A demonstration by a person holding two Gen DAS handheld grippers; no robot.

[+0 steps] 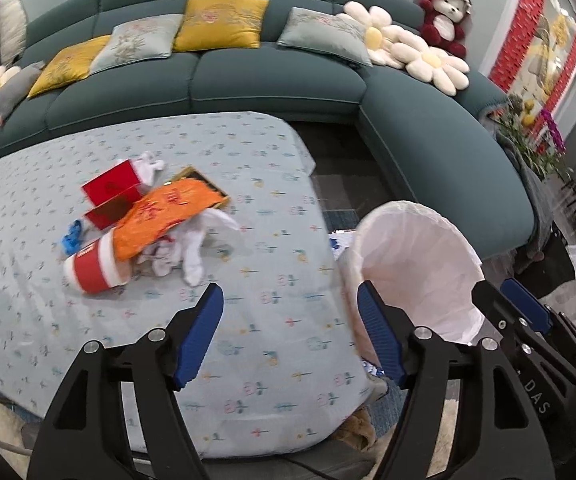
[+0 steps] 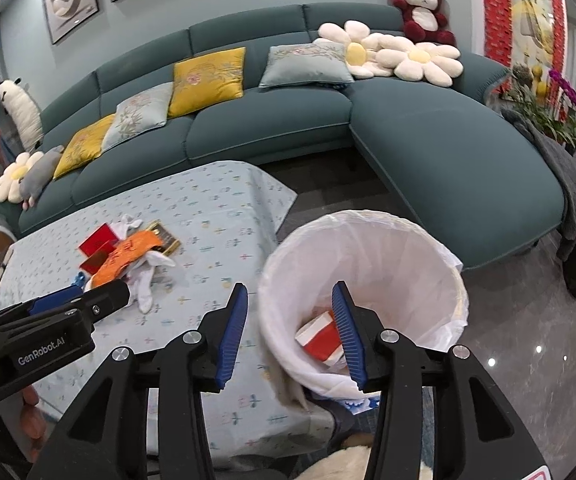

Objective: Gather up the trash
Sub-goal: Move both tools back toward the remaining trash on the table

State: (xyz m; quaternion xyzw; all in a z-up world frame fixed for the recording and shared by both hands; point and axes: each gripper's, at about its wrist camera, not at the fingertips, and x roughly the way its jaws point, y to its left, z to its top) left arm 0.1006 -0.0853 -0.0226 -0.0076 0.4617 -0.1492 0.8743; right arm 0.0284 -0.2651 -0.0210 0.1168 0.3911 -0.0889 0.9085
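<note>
Beside the lined bin (image 2: pixel 363 272), both the left gripper (image 1: pixel 291 336) and right gripper (image 2: pixel 291 330) are hovering wide open and empty, risking knocking the paper cup (image 1: pixel 96 268) rolling off the table (image 1: pixel 272 184)

We see bare cloth on the table (image 1: pixel 256 320) between the left gripper (image 1: pixel 289 336) and the trash pile (image 1: pixel 148 220), nothing blocking that path. The lined bin (image 2: pixel 367 256) stands just beside the table's edge, its mouth unobstructed; only a red carton (image 2: pixel 319 336) lies at its bottom. The sofa (image 2: pixel 447 160) closes the far side.
</note>
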